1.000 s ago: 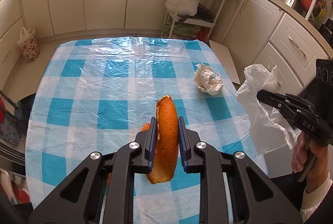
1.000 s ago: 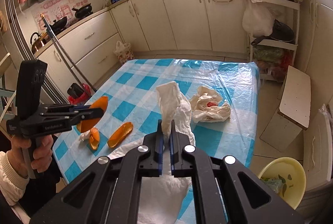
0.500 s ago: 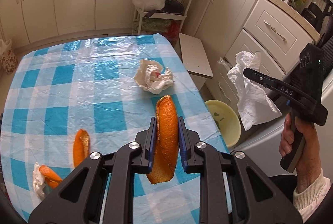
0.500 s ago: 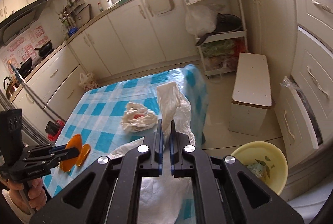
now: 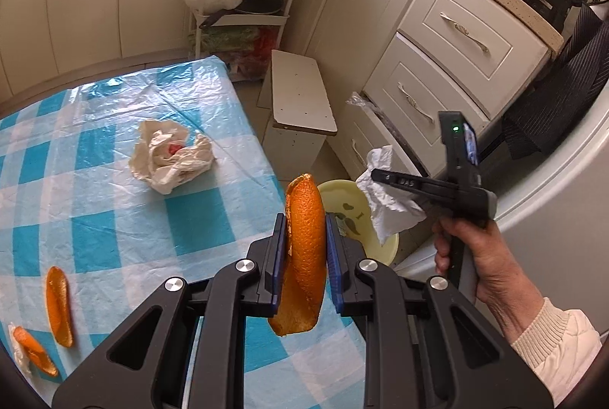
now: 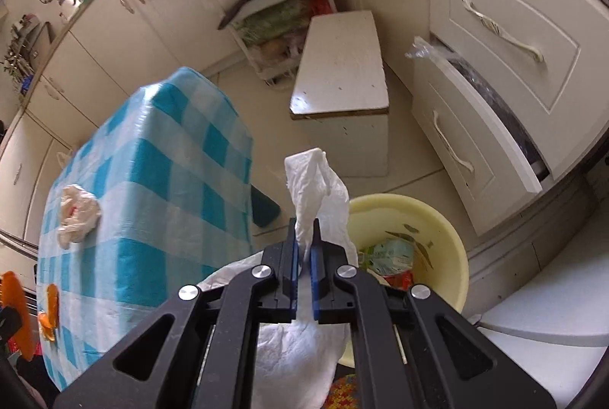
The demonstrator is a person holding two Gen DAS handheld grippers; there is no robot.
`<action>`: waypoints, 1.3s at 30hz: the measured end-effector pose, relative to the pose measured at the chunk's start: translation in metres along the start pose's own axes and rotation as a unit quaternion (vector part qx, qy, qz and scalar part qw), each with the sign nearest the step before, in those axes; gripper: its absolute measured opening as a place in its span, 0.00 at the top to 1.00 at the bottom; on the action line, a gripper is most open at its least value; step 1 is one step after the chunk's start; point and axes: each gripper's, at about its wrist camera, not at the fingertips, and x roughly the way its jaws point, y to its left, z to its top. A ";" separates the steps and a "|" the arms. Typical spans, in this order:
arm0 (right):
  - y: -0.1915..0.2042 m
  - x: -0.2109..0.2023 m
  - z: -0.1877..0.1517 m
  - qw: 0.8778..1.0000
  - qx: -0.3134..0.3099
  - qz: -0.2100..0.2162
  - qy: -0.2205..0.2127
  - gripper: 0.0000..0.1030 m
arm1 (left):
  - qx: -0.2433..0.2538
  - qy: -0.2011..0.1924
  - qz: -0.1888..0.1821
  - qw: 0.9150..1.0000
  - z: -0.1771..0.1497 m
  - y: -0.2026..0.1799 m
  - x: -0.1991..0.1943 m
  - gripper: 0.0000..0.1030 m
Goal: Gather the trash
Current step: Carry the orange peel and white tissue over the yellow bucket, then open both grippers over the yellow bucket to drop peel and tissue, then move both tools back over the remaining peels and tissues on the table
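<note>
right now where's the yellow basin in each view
Left wrist: yellow basin on the floor right of centre, behind the held orange peel.
Right wrist: lower right, trash inside, just past the white tissue.
Shared landmark: white bench.

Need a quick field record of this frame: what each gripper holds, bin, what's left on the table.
left gripper: shut on orange peel
right gripper: shut on white tissue
bin: yellow basin on the floor beside the table, some trash already inside
left on table: crumpled wrapper, two orange peel pieces near the front edge
stage: both items held, not yet dropped
</note>
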 end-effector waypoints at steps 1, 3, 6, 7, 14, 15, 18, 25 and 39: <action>-0.005 0.007 0.000 1.000 0.003 -0.004 0.009 0.94 | 0.000 0.002 -0.004 1.000 0.001 -0.003 0.004 0.82; -0.014 0.022 -0.001 1.000 0.006 -0.013 0.027 0.94 | 0.000 0.007 -0.010 1.000 0.003 -0.009 0.012 0.82; -0.024 0.039 -0.003 0.998 0.018 -0.019 0.051 0.65 | 0.002 0.016 -0.018 1.000 0.006 -0.020 0.027 0.82; -0.027 0.043 -0.004 0.998 0.022 -0.021 0.056 0.54 | 0.003 0.019 -0.020 1.000 0.006 -0.023 0.032 0.82; -0.047 0.026 0.005 0.996 0.079 -0.025 0.045 0.53 | 0.015 0.041 -0.036 0.998 0.008 -0.051 0.065 0.82; -0.049 0.012 0.009 0.995 0.095 -0.015 0.022 0.52 | 0.016 0.045 -0.040 0.998 0.008 -0.056 0.071 0.82; -0.050 -0.040 0.020 0.991 0.115 0.009 -0.066 0.46 | 0.019 0.058 -0.041 0.997 0.007 -0.069 0.092 0.82; -0.021 -0.119 0.014 0.974 0.046 -0.025 -0.221 0.28 | 0.026 0.102 -0.027 0.994 0.011 -0.106 0.161 0.81; -0.013 -0.122 0.021 0.967 0.028 -0.063 -0.246 0.21 | 0.016 0.033 0.072 0.997 0.010 -0.101 0.133 0.23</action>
